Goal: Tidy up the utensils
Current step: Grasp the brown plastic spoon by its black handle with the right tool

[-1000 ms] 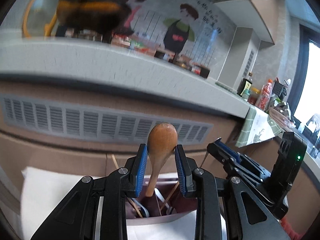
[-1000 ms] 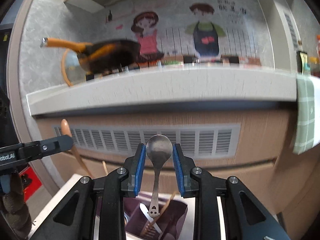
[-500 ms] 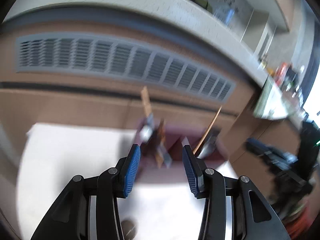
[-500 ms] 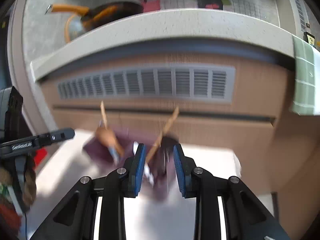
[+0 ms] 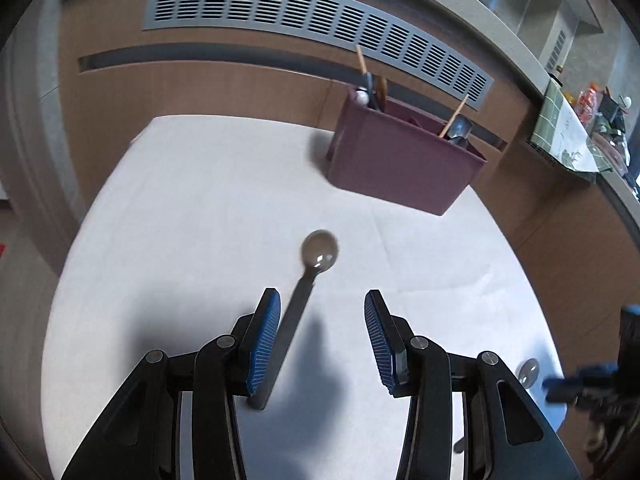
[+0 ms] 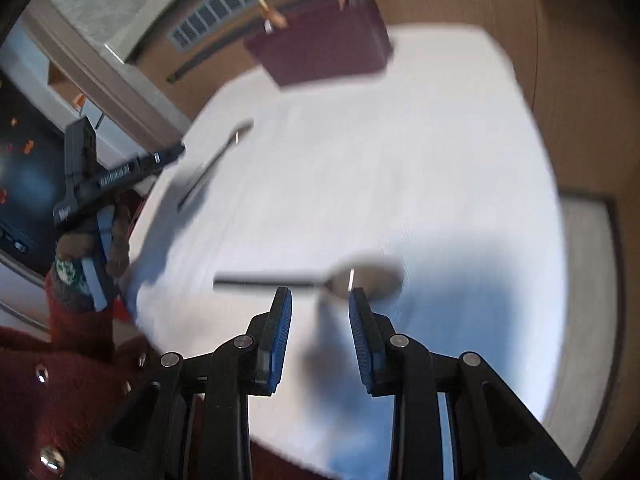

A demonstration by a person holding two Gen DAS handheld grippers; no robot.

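A maroon utensil holder (image 5: 400, 160) stands at the far side of the white table (image 5: 200, 200) and holds several utensils. A metal spoon (image 5: 308, 280) lies on the table, its handle running under my open, empty left gripper (image 5: 320, 340). In the right wrist view a second metal spoon (image 6: 320, 278) lies crosswise just ahead of my open, empty right gripper (image 6: 320, 320). The holder (image 6: 320, 52), the first spoon (image 6: 218, 160) and the left gripper (image 6: 120, 176) also show there, blurred.
A wooden cabinet front with a grey vent grille (image 5: 320, 24) stands behind the table. A countertop with a green cloth (image 5: 564, 136) runs to the right. The right gripper (image 5: 592, 384) shows at the table's right edge, beside the second spoon's bowl (image 5: 528, 370).
Both grippers released the wooden spoon and metal spoon into the holder, opened, pulled back and tilted down over the table. Each now hovers over a spoon lying on the cloth.
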